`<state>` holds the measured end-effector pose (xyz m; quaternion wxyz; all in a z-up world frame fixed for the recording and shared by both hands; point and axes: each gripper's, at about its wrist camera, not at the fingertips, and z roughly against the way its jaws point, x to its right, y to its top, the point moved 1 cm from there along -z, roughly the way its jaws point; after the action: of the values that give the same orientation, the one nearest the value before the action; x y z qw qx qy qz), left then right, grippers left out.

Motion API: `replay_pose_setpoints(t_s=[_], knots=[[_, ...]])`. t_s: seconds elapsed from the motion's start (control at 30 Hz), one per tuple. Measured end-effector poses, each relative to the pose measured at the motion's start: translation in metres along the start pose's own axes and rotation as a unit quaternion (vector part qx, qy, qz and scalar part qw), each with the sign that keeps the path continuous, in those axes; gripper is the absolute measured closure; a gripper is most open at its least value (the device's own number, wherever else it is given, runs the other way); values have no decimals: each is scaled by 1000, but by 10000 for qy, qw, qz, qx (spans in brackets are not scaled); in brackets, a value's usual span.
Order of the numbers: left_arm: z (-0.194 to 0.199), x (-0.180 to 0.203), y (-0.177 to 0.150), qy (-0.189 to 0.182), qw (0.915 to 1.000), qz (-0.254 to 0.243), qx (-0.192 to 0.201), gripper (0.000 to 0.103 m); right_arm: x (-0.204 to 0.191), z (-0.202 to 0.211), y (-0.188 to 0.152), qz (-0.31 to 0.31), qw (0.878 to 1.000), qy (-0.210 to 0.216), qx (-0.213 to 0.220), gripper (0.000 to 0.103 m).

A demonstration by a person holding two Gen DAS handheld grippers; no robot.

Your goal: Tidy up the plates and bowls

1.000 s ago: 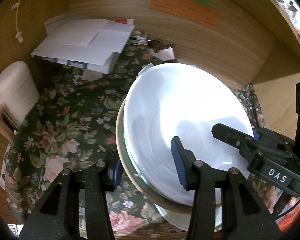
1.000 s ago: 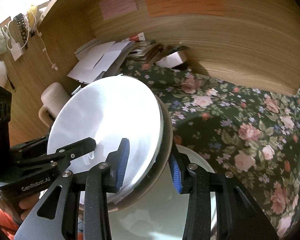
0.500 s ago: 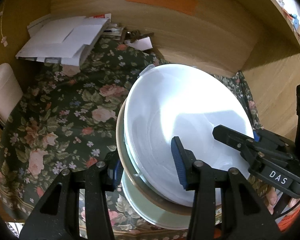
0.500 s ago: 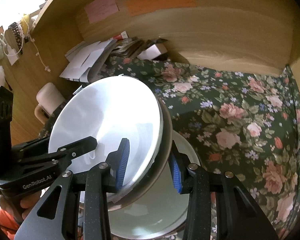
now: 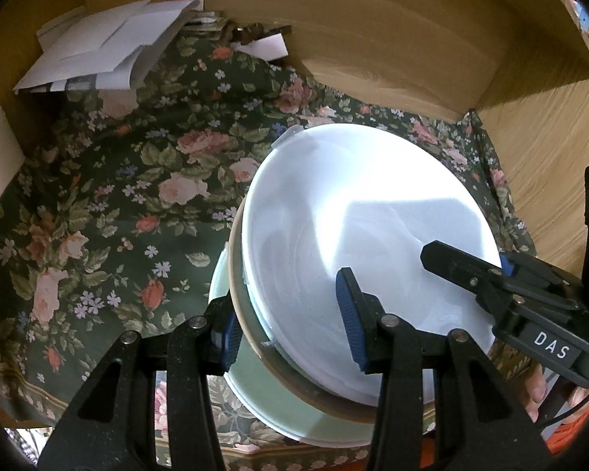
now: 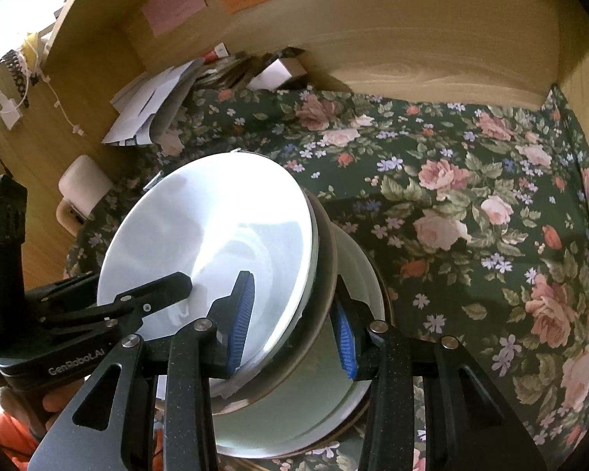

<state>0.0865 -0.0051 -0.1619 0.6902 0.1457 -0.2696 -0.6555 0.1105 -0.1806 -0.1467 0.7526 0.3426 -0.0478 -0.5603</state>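
Your left gripper [image 5: 290,329] and right gripper [image 6: 292,324] are both clenched on opposite rims of the stacked white plates [image 5: 357,243], pads pressing. You hold the stack tilted just above a pale green plate [image 5: 271,404] on the floral tablecloth [image 5: 110,212], papers [image 5: 110,47] well apart at the back

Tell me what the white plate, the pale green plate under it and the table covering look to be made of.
White plate: glazed ceramic or melamine, going by its glossy glare. Pale green plate: probably the same, smooth with a soft sheen. Floral tablecloth: matte woven fabric, creased, printed with roses.
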Motion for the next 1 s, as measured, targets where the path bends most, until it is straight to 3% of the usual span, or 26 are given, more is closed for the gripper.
replay_pose_setpoints(t_s=[0.27,0.37,0.6,0.77,0.83,1.0], knots=[[0,-1,1,1,9999,-50,147,59,2,3,0,136,9998,52,146,65],[10,0,3,259,9985,-212,432,58,-1,20,3,309,9980,-229,499,64],[46,-4,13,242,9950,-137,959,50,-18,67,10,530,9899,-292,1284,47],[95,9,13,299,9815,-344,1860,42,-38,101,9,766,9789,-271,1873,33],[110,13,12,270,9759,-392,2132,34,-45,112,7,868,9736,-295,2090,27],[146,21,3,238,9592,-481,2775,23,-56,135,0,1008,9627,-329,2488,20]])
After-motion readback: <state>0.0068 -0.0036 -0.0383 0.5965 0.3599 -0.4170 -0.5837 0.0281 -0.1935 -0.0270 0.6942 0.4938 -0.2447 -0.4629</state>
